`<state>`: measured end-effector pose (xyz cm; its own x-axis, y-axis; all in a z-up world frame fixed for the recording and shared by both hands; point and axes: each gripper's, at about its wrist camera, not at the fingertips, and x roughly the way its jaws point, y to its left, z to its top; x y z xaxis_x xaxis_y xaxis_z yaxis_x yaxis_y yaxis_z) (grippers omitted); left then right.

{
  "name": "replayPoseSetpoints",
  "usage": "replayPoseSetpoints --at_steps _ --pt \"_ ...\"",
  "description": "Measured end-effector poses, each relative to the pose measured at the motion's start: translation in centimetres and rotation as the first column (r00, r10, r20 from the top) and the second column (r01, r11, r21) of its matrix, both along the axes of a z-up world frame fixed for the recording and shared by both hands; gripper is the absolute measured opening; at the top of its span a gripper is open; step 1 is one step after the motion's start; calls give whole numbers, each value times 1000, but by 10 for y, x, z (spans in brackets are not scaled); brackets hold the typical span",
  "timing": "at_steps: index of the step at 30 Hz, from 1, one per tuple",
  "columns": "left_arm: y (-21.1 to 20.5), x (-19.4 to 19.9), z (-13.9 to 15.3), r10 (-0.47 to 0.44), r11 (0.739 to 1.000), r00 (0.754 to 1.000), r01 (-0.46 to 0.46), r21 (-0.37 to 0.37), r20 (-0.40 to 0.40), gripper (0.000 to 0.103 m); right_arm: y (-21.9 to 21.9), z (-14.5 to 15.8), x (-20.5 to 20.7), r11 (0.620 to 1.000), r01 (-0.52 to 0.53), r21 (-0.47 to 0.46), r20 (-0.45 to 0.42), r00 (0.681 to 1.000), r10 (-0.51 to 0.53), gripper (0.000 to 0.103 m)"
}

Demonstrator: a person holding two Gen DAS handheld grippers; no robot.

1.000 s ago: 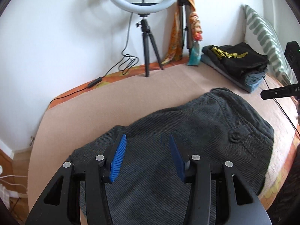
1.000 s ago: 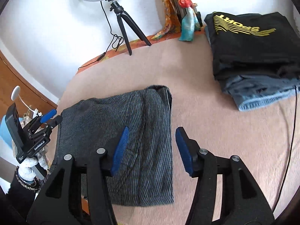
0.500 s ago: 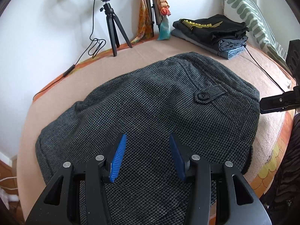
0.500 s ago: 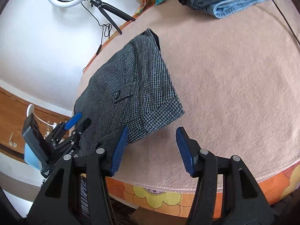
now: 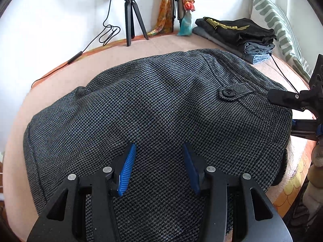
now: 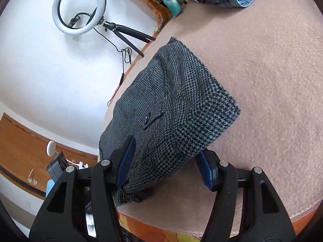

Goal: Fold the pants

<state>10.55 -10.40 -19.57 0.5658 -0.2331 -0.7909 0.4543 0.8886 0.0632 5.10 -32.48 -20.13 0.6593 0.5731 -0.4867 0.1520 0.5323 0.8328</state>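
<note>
The folded dark grey houndstooth pants lie on the pinkish-beige carpet-covered surface, a black button showing on a flap near their right side. The left gripper hovers over the near part of the cloth, blue pads wide apart and holding nothing. The right gripper is spread wide around the pants' near corner; cloth hides its right pad's tip, so contact cannot be made out. At the far right sits a stack of folded clothes, cut off in the right wrist view. A ring light on a black tripod stands far left.
</note>
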Motion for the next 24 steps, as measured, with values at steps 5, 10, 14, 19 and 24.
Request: replayPoseSetpoints --at_steps 5,10,14,19,24 --pt "2 2 4 -6 1000 1000 6 -5 -16 47 6 13 8 999 32 9 22 999 -32 33" --pt "7 7 19 15 999 999 -17 -50 -46 46 12 24 12 993 9 -114 12 1000 -7 22" --pt "3 20 49 53 996 998 -51 -69 34 46 17 28 8 980 -23 -200 -4 1000 22 19" --pt "-11 61 59 131 989 981 -138 44 146 46 19 33 0 960 -56 -276 8 998 61 19" --pt "-16 100 42 180 974 976 -194 115 120 46 16 29 3 961 -68 -266 -3 998 70 19"
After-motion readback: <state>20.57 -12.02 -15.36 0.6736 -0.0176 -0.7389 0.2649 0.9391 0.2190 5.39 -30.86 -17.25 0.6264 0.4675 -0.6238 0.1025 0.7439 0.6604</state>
